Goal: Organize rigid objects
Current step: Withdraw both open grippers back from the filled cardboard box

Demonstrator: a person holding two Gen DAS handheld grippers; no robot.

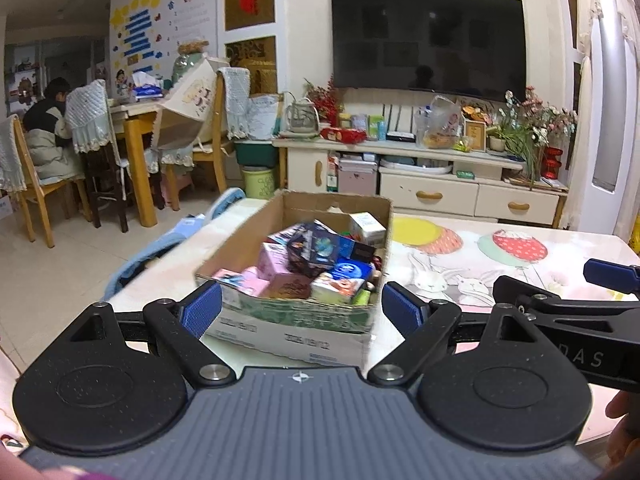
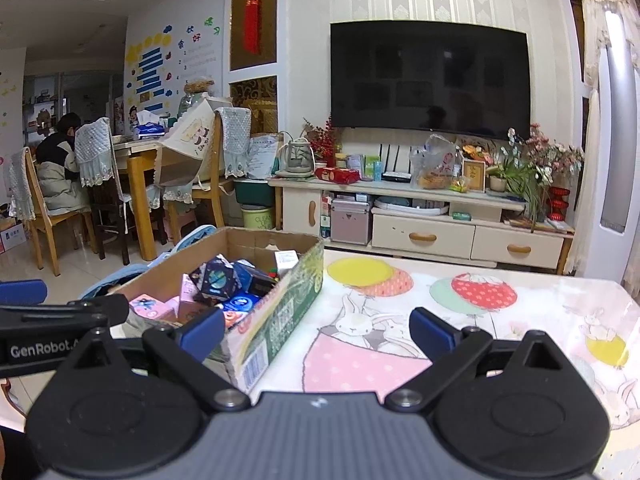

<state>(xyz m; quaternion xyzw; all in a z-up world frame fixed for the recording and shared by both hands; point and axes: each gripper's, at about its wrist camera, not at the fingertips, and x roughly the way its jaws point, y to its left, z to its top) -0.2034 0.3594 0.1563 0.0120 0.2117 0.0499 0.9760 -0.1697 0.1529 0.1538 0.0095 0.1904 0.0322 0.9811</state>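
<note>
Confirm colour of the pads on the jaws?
Blue pads, on black linkages; clearest in the left wrist view.

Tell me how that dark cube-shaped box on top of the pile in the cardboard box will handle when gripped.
The dark cube-shaped box with the globe print looks like printed card, so probably light and fairly stiff. It sits tilted on the other packs in the open cardboard box, so a push may well tip it. Its flat faces should suit the jaws.

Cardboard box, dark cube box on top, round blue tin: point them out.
cardboard box [image 1: 304,334]: left wrist view, near outer wall.
dark cube box [image 1: 320,250]: left wrist view, face with the globe print.
round blue tin [image 2: 241,303]: right wrist view, lid.
</note>
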